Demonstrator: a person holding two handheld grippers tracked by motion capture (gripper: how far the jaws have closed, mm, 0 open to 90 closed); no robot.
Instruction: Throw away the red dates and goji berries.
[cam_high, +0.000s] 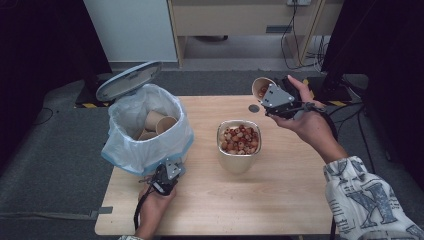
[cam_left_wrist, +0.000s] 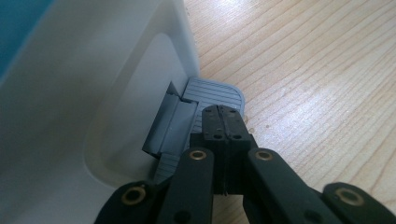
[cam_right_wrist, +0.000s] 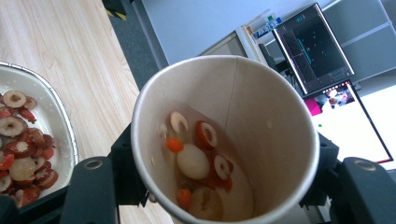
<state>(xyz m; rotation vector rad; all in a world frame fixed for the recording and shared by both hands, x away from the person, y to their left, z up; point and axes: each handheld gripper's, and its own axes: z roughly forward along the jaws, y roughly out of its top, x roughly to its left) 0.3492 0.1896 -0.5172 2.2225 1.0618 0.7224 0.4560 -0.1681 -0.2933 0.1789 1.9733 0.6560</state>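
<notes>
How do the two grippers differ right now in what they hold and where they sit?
The right gripper is raised over the table's far edge, clamped around a tilted paper cup with fruit slices inside; the left gripper sits low by the lined bin. The right gripper's jaws are spread around the cup; the left gripper's are closed together, tips on the bin's grey pedal. Each is held in one hand.

Both grippers black w/ grey three-cornered top plates: left gripper (cam_high: 168, 172), right gripper (cam_high: 276, 97). Brass-coloured rivets in jaw links (cam_left_wrist: 198, 154). Black cables (cam_high: 137, 210) trail. Right sleeve (cam_high: 367, 200) white, blue-grey print.
</notes>
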